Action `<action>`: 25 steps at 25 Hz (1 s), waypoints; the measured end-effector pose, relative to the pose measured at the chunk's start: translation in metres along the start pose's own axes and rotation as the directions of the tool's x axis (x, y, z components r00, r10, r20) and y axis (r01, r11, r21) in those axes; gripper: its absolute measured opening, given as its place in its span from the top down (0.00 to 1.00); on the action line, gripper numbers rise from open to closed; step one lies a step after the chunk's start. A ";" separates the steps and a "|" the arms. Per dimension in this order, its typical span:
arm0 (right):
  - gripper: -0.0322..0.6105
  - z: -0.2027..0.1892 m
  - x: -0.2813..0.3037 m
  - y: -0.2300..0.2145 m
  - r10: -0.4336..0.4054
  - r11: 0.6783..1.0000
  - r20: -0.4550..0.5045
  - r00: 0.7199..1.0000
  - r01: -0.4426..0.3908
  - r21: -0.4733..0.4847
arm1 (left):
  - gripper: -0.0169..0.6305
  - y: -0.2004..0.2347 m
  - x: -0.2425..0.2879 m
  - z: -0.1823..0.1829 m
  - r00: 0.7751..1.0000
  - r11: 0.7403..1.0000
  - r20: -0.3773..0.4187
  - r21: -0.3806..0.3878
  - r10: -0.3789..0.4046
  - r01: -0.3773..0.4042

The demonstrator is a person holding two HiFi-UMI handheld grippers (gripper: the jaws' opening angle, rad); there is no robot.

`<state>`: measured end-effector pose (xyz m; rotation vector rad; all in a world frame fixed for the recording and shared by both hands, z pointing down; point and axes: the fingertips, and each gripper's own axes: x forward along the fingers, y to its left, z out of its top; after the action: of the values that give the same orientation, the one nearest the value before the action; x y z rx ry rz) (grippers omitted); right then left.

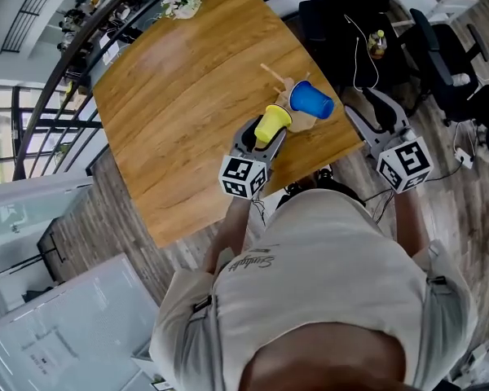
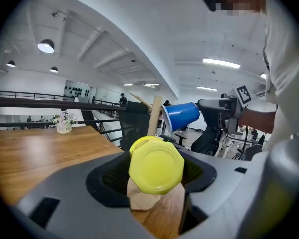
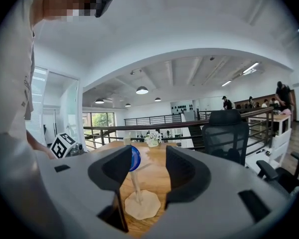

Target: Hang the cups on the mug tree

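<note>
Person: pale shirt (image 1: pixel 326 275) fills the bottom of the head view, standing at the near corner of the bench.
Bench: wooden top (image 1: pixel 179 112), bare apart from a small pot of flowers (image 1: pixel 183 2) at the far corner and the mug tree near this corner.
Mug tree: pale wooden trunk (image 2: pixel 154 114) upright on a flat base, with a bare peg slanting up to the left near its top.
Left gripper: reaches over the bench edge (image 1: pixel 265 137), jaws pinching the yellow cup.
Right gripper: held off the bench's right edge (image 3: pixel 148 171), jaws spread and empty. The tree shows through the gap, well apart.
Blue cup: already hung (image 1: pixel 311 100) on the tree's right side, tilted, mouth outward.
Yellow cup: still in the jaws (image 1: pixel 272 124), not yet on a peg. No view shows its handle.
Cup axis: runs along the left jaws, base toward the gripper's camera and mouth away.
Tree from the jaws: trunk stands just beyond the yellow cup, base showing below it, bare peg above and slightly left.
Nearer hand: the left, by a clear margin.
Likely step: bringing the cup to the bare peg.
</note>
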<state>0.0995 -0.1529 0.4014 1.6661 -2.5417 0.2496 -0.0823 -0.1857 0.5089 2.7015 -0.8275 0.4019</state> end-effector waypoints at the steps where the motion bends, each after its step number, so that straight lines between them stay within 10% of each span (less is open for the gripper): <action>1: 0.63 0.001 0.000 -0.004 -0.002 1.000 0.004 1.000 0.002 0.009 | 0.55 0.000 0.003 0.000 1.000 1.000 -0.005 0.000 -0.001 0.001; 25: 0.67 -0.007 0.024 -0.035 0.044 0.999 -0.023 0.999 -0.044 0.015 | 0.55 0.009 0.041 -0.013 0.997 0.996 -0.069 0.081 0.038 -0.033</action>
<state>0.1219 -0.1872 0.4154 1.6043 -2.5678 0.2888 -0.0566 -0.2086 0.5364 2.7312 -0.8579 0.5459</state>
